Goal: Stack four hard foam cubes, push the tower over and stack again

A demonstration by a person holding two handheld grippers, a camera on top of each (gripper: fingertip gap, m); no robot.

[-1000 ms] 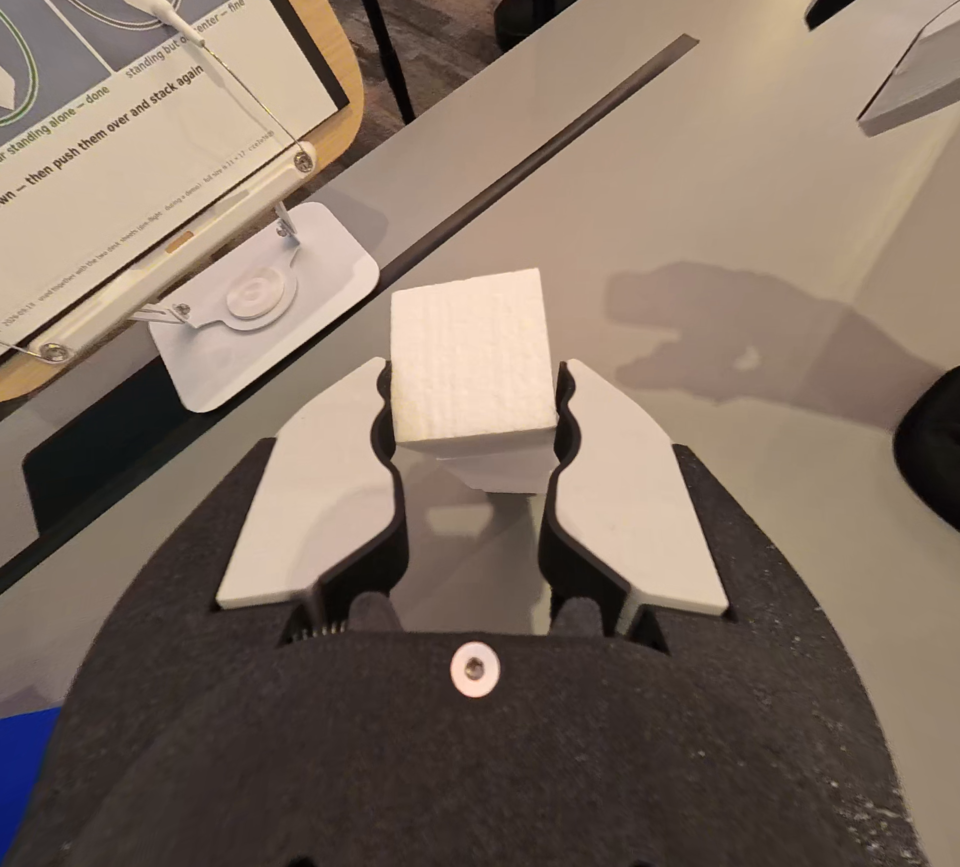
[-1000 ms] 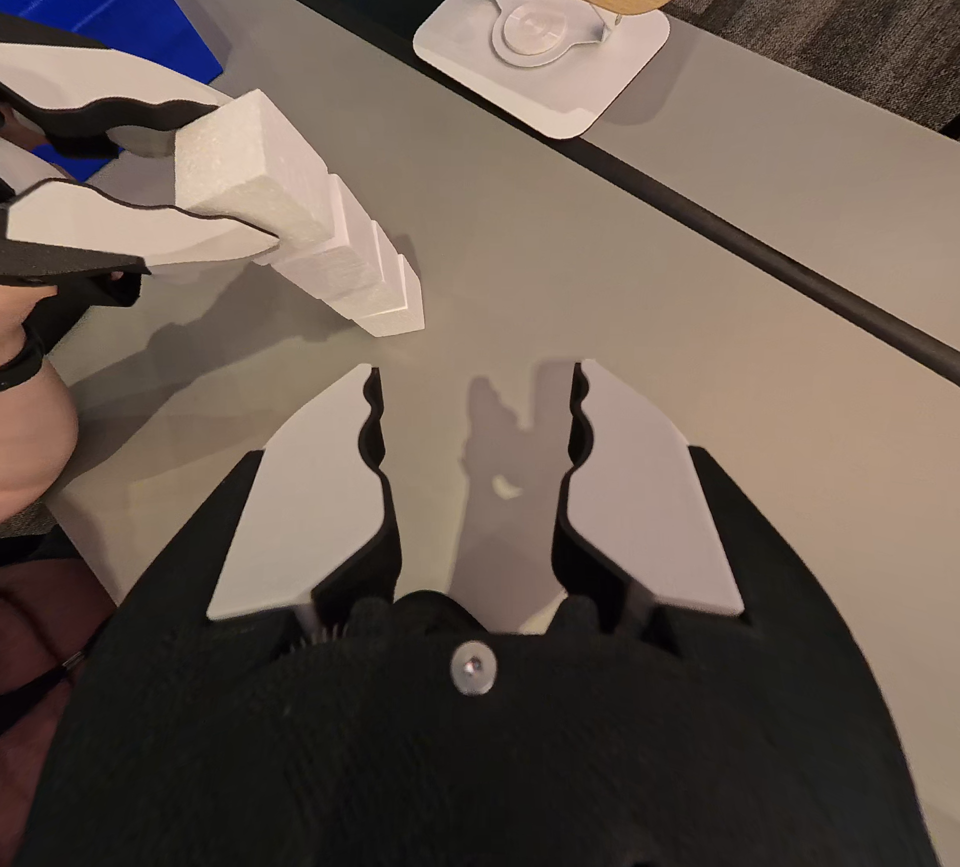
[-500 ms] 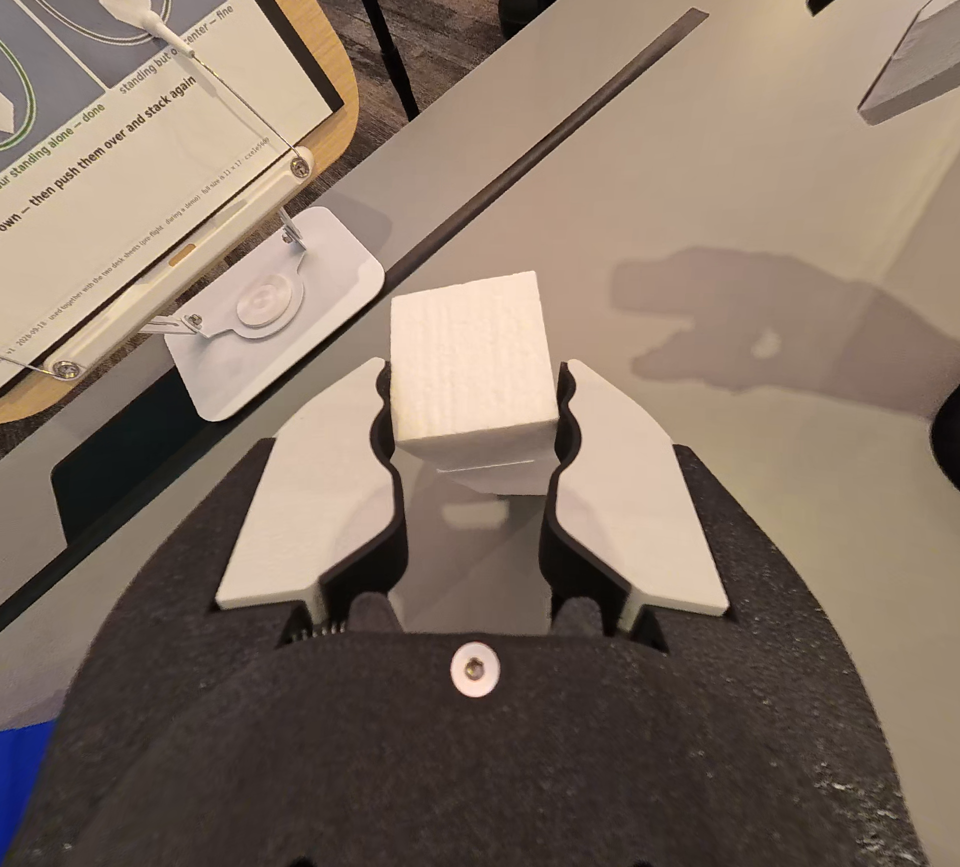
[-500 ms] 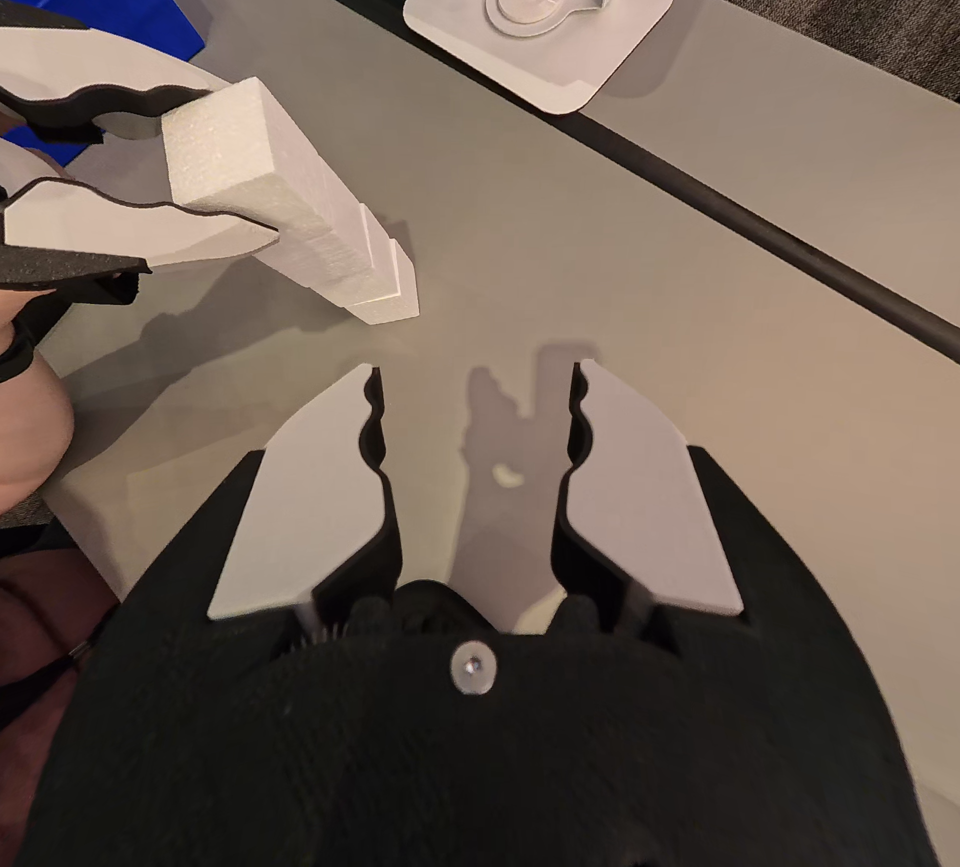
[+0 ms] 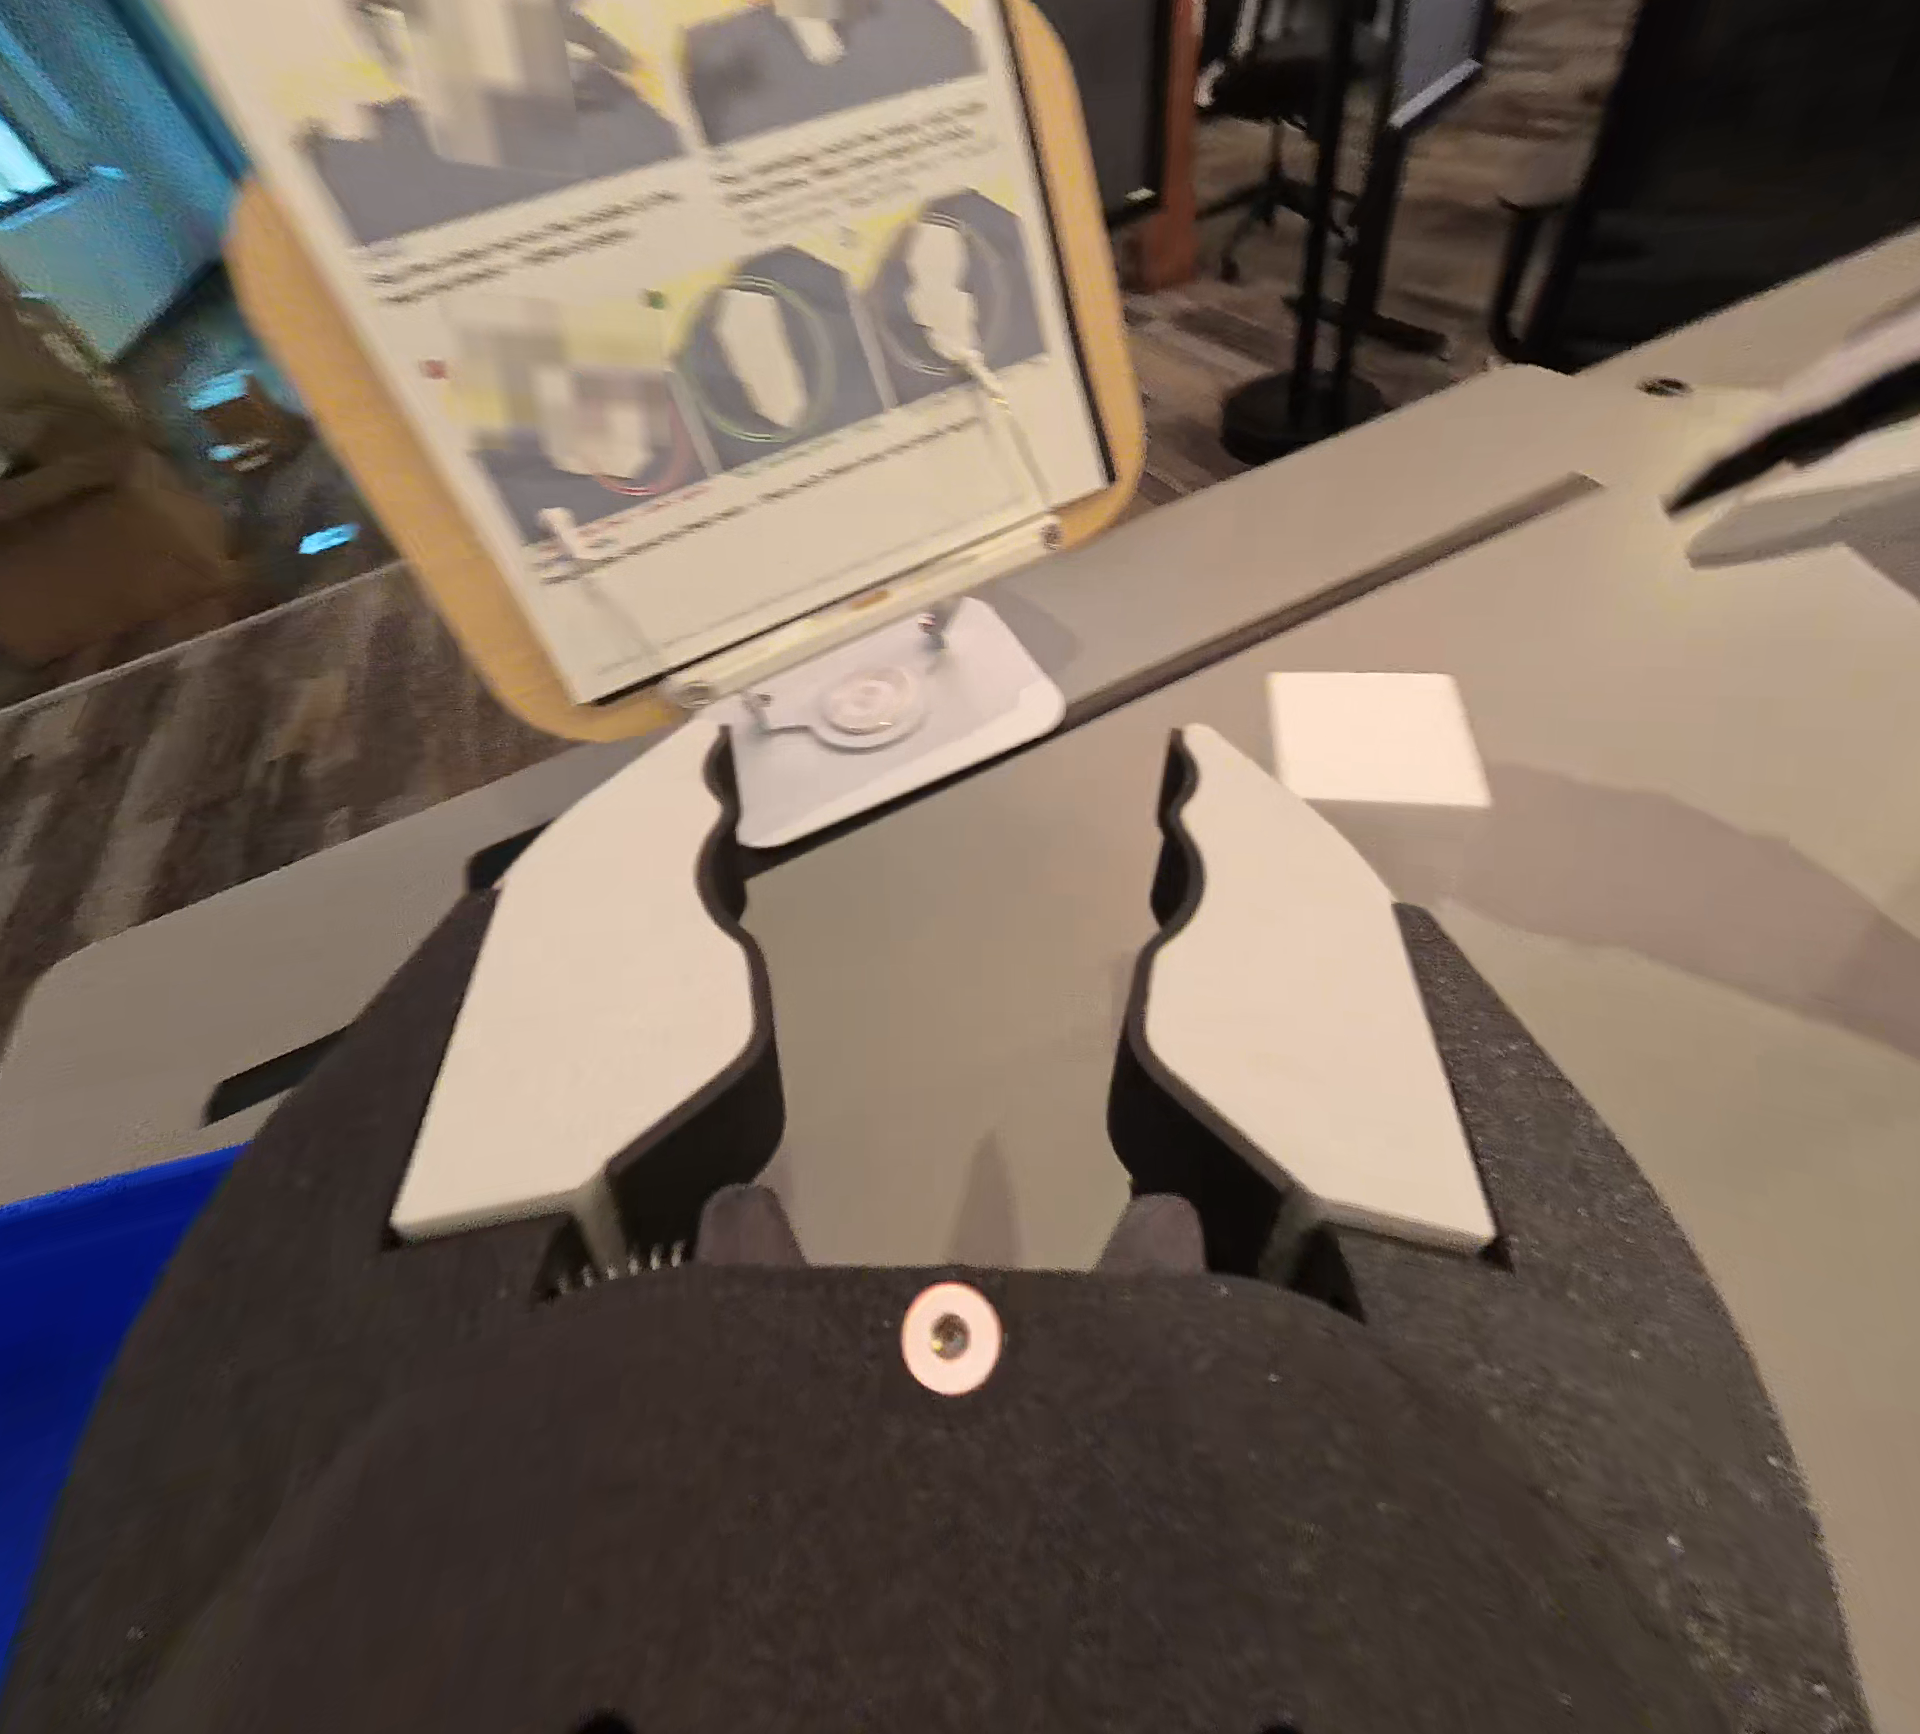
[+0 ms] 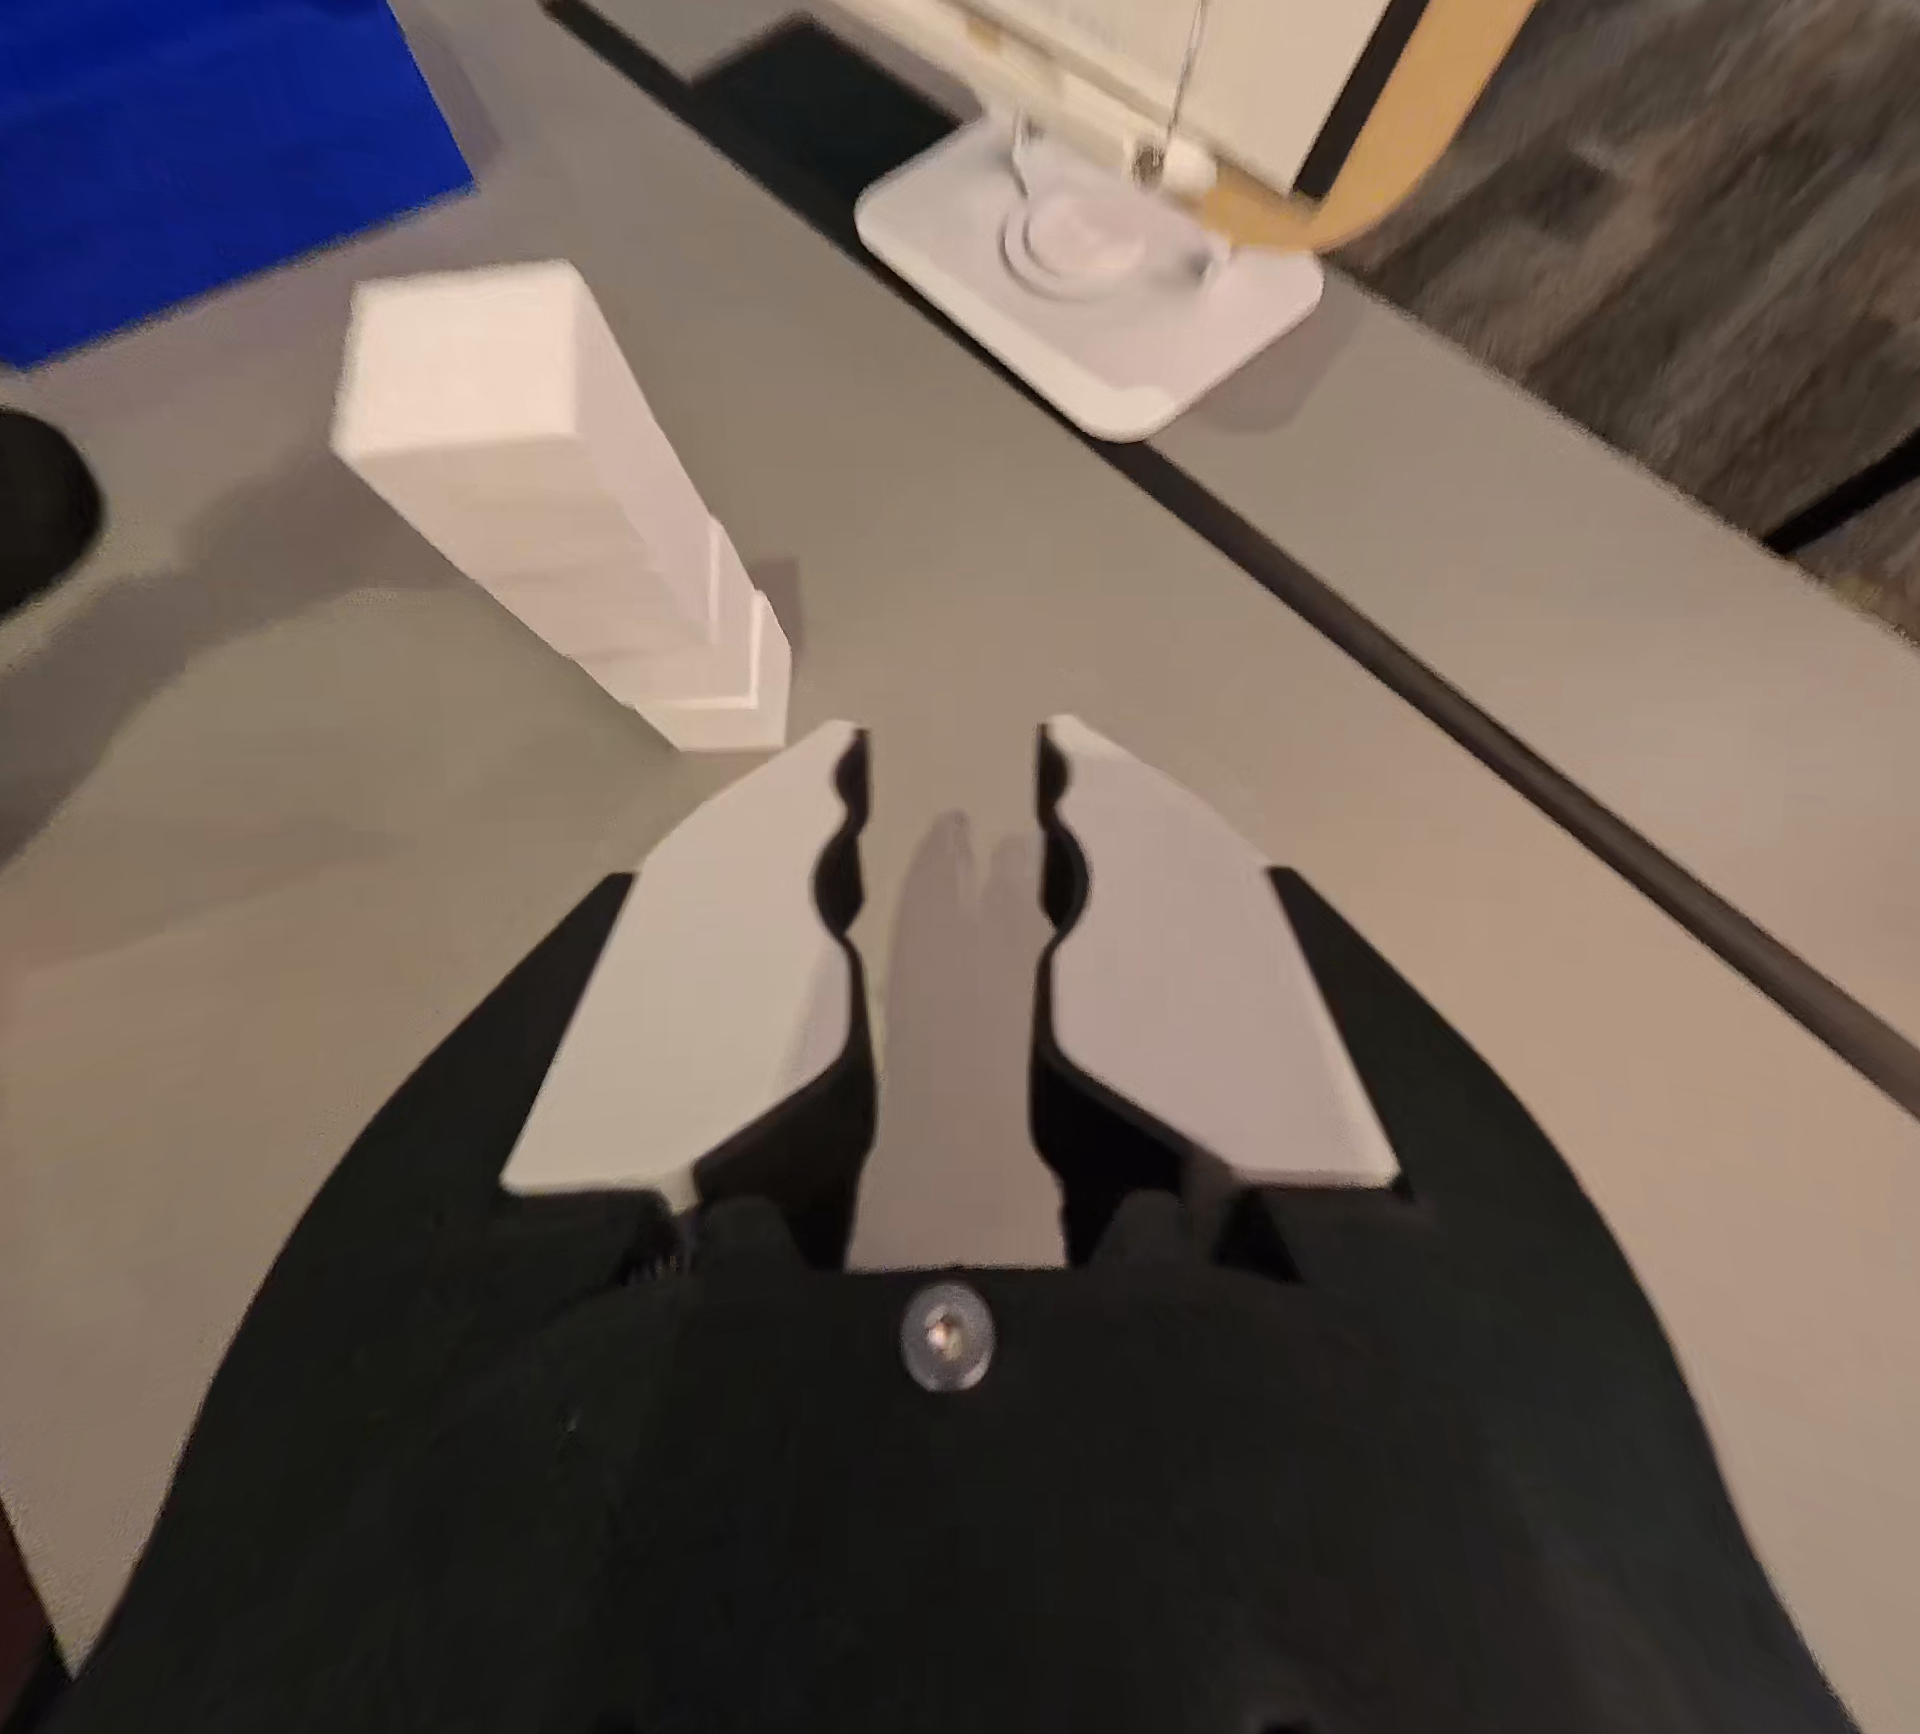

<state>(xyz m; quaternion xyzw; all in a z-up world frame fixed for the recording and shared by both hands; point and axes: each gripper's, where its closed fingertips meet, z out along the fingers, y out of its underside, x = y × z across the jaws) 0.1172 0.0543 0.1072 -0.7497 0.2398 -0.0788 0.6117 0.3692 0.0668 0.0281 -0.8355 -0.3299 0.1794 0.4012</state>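
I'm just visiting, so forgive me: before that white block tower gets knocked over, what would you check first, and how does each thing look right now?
1. Foam tower standing on its own, nothing gripping it: ok.
2. Four cubes in it: cannot tell; the picture is blurred and the seams are unclear.
3. Left gripper empty, with its jaws wide apart: ok.
4. Right gripper empty beside the tower's base, with a narrow gap between its jaws: ok.
5. Table bare on the tower's far side, between it and the white stand base: ok.
6. Blue bin close behind the tower; cubes might roll against it: not ok.
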